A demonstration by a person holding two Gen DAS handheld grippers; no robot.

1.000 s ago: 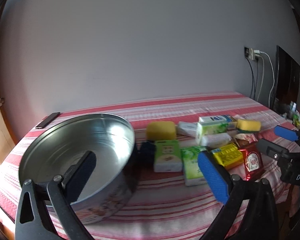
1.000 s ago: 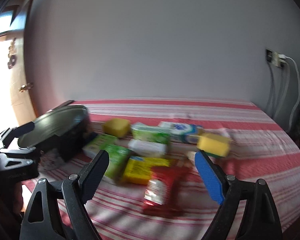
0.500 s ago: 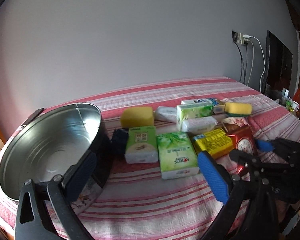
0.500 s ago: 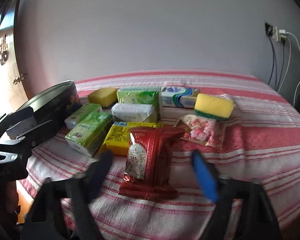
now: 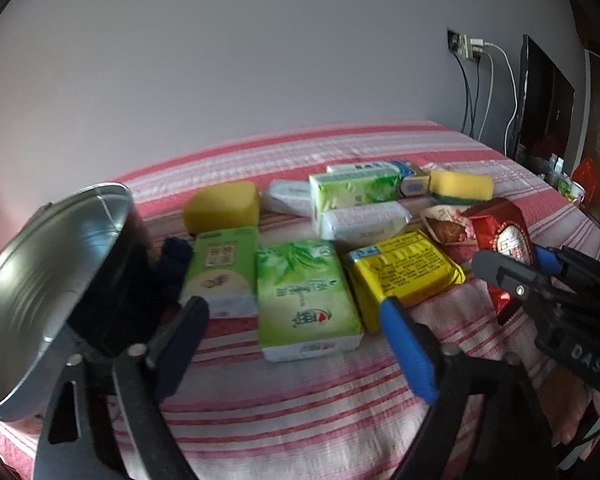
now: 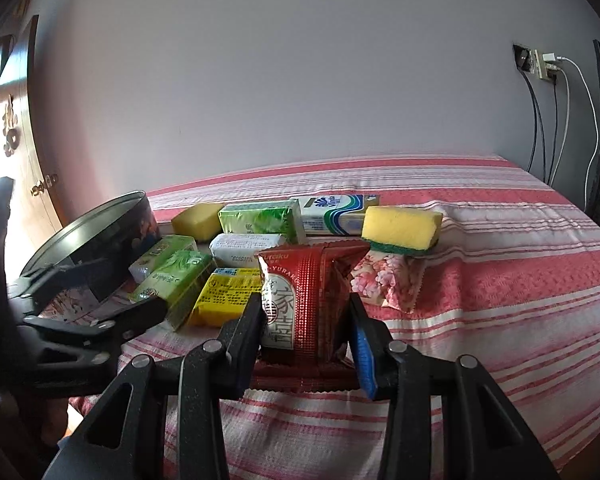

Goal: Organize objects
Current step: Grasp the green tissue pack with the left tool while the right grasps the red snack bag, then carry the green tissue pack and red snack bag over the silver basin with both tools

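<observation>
The round metal tin (image 5: 48,280) holds nothing yet. The right gripper (image 6: 306,332) is closing, pads pressing the red snack packet (image 6: 300,300); the left gripper (image 5: 296,320) is closing around the still-untouched green tissue pack (image 5: 304,292).

The round tin (image 5: 48,264) is bare metal inside, shiny and faintly ribbed, with a dark printed outer wall. The striped cover (image 6: 500,300) over the bench is woven cloth, pink and white, with a rough waffle texture. The red snack packet (image 6: 304,300) is glossy foil film, crinkled at its sealed edges. The yellow packet (image 5: 400,272) and the green tissue pack (image 5: 304,292) wear smooth, slightly shiny plastic wrap. The two yellow sponges (image 5: 222,206) (image 6: 400,228) look matt and porous, one with a coarser green backing. Each gripper (image 5: 296,340) (image 6: 306,320) is matt black plastic with smooth blue pads (image 5: 408,356). The wall (image 6: 300,80) is flat, matt paint.
</observation>
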